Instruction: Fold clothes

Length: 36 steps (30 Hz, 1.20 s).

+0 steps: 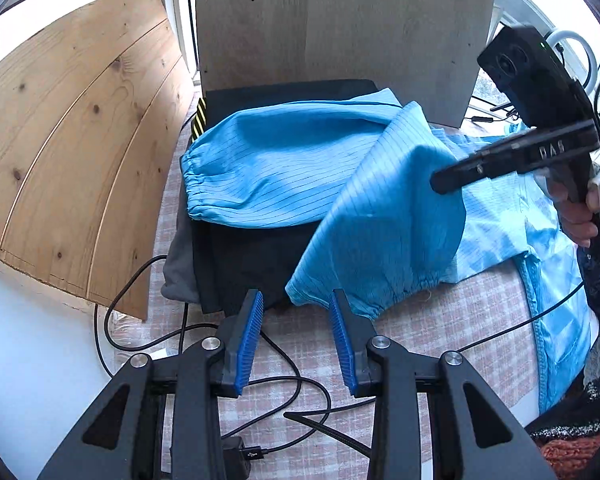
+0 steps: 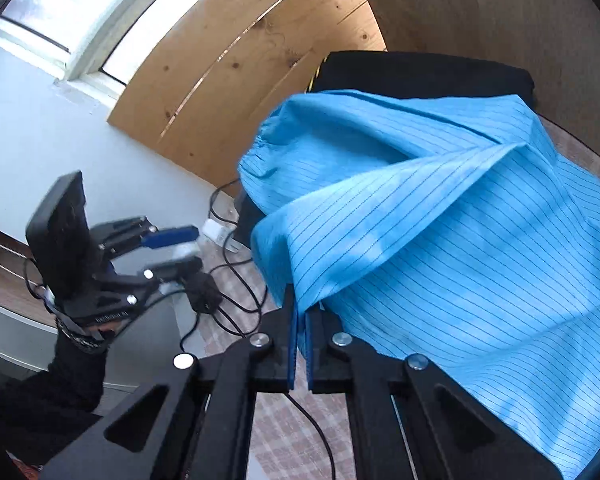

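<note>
- Only the right wrist view shows the right gripper [image 2: 301,312] pinched tight on a fold of the blue garment [image 2: 440,240].
- Left gripper [image 1: 296,312] gapes wide, holding nothing, just short of a cuff [image 1: 340,300].
- Garment sprawls over a dark pile [image 1: 252,256] on the checked table [image 1: 440,320]; cables [image 1: 284,384] cross the near edge.

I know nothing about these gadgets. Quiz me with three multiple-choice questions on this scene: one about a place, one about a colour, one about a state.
1. What lies under the far sleeve of the blue pinstriped garment?
A. dark folded clothes
B. a plate
C. bare floor

2. What colour are the left tool pads?
A. red
B. blue
C. white

3. How is the right tool?
A. open and free
B. shut on the garment
C. lying on the table

Answers: 1 A, the sleeve drapes over the dark folded clothes. 2 B, the ribbed pads are blue. 3 B, blue cloth is pinched between its fingers.
</note>
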Available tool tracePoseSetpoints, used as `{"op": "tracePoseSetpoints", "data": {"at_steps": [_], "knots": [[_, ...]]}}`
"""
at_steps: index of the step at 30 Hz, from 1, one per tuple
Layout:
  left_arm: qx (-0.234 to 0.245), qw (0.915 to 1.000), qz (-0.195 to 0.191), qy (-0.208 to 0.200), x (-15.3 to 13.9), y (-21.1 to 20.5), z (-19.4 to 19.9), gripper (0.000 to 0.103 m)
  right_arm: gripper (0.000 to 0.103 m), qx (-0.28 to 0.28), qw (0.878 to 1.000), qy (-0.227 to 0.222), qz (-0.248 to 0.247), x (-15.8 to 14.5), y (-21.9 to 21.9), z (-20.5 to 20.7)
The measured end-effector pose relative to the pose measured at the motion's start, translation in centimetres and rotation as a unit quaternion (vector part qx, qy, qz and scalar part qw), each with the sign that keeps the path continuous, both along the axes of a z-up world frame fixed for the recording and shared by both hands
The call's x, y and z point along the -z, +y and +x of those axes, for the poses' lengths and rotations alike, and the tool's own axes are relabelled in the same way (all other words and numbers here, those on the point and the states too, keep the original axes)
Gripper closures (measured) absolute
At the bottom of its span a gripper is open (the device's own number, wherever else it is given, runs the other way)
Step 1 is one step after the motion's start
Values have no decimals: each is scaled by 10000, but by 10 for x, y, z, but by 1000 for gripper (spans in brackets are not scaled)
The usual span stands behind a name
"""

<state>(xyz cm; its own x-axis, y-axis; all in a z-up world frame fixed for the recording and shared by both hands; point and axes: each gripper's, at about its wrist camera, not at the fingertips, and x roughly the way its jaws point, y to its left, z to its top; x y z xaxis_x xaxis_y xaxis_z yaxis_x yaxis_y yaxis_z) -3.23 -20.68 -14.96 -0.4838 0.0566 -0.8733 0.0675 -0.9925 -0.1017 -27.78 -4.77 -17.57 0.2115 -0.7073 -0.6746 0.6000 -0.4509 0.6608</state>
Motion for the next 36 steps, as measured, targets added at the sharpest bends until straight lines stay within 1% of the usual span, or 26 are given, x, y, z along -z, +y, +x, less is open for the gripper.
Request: {"op": "tracePoseSetpoints", "data": {"at_steps": [2,3,4,6,9,10,12,15,16,17,18,19,20,21,24,25,27,28,29,30,31,32,33,35,36], "knots": [[73,9996,230,110,-1,8,1,67,100,460,9970,-424,-446,-8,-6,-24],[111,9992,341,167,-2,12,2,62,100,694,9940,-593,-599,-10,-11,-37],[162,9988,383,260,-3,20,-1,58,100,890,9916,-681,-643,-9,-18,-49],[304,9982,329,396,-2,38,-10,52,100,1150,9884,-769,-620,-5,-35,-71],[516,9968,-140,603,-2,67,-33,51,100,1241,9868,-953,-414,11,-60,-92],[522,9953,-452,676,0,76,-42,49,100,1241,9869,-986,-317,13,-64,-95],[540,9895,-1068,810,6,94,-61,47,100,1204,9871,-1040,-167,20,-69,-101],[887,9785,-1787,519,32,113,-85,47,100,1127,9862,-1207,-108,29,-70,-108],[1019,9746,-1953,402,40,115,-88,47,97,1071,9862,-1261,-109,30,-71,-109],[1144,9703,-2110,288,48,117,-91,50,97,997,9864,-1306,-84,30,-70,-110],[1179,9691,-2156,210,51,115,-91,62,96,917,9866,-1348,-59,30,-68,-112],[1161,9709,-2086,180,50,110,-91,76,94,832,9869,-1379,-45,30,-62,-112],[1127,9757,-1869,199,43,102,-90,79,89,769,9874,-1378,-66,28,-55,-112],[1083,9800,-1652,219,37,93,-88,87,87,717,9884,-1331,-124,24,-46,-112],[575,9924,-1030,340,12,49,-82,88,74,530,9929,-1004,-363,5,-15,-110],[389,9951,-824,388,5,32,-79,88,64,553,9949,-770,-352,-1,-3,-109],[-107,9976,-570,370,0,-4,-75,86,63,680,9974,-161,-173,-12,18,-105],[-352,9977,-459,356,-3,-22,-74,83,63,745,9971,123,-72,-16,27,-103],[-561,9963,-577,287,-1,-34,-71,83,63,792,9962,350,60,-18,31,-100],[-767,9944,-695,215,1,-46,-68,79,63,774,9952,566,200,-18,31,-95],[-915,9925,-807,120,4,-56,-66,69,63,730,9937,778,350,-18,30,-90],[-1033,9908,-870,50,8,-64,-62,65,63,622,9918,982,526,-17,24,-83],[-1116,9897,-895,33,9,-71,-58,63,63,513,9894,1179,670,-16,18,-77],[-1157,9900,-803,102,8,-78,-50,62,63,295,9844,1543,797,-19,1,-64],[-1147,9905,-752,123,9,-79,-47,58,63,169,9817,1706,831,-22,-8,-58]]}}
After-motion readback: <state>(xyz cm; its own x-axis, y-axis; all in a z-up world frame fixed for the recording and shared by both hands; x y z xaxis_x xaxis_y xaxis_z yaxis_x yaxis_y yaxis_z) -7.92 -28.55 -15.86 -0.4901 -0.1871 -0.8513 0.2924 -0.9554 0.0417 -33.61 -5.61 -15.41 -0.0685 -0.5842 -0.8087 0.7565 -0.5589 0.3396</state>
